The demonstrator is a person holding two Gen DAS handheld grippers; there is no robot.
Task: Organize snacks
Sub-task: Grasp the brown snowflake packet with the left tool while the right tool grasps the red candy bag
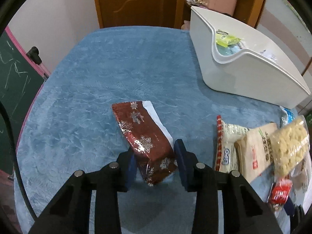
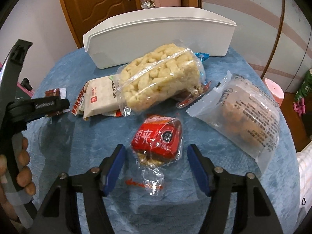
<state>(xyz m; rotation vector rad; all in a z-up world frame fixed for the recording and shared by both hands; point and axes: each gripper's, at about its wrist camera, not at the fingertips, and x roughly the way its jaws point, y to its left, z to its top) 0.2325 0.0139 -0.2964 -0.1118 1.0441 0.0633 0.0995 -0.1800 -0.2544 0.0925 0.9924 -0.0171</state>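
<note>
My left gripper (image 1: 155, 159) is shut on a dark red snowflake snack packet (image 1: 144, 136), holding its near end while the far end points away over the blue cloth. My right gripper (image 2: 156, 156) is open, its blue pads either side of a small red snack packet (image 2: 159, 139) lying on the cloth. A white plastic bin (image 1: 243, 74) stands at the back right with a green packet (image 1: 227, 40) inside; it also shows in the right wrist view (image 2: 156, 37). The left gripper (image 2: 52, 104) with the red packet shows at the left of the right wrist view.
A clear bag of puffed rice snack (image 2: 159, 80) lies on a beige cracker packet (image 2: 101, 97). A large clear bread bag (image 2: 245, 113) lies at right. A blue fuzzy cloth (image 1: 117, 68) covers the round table. A chalkboard (image 1: 13, 74) stands at left.
</note>
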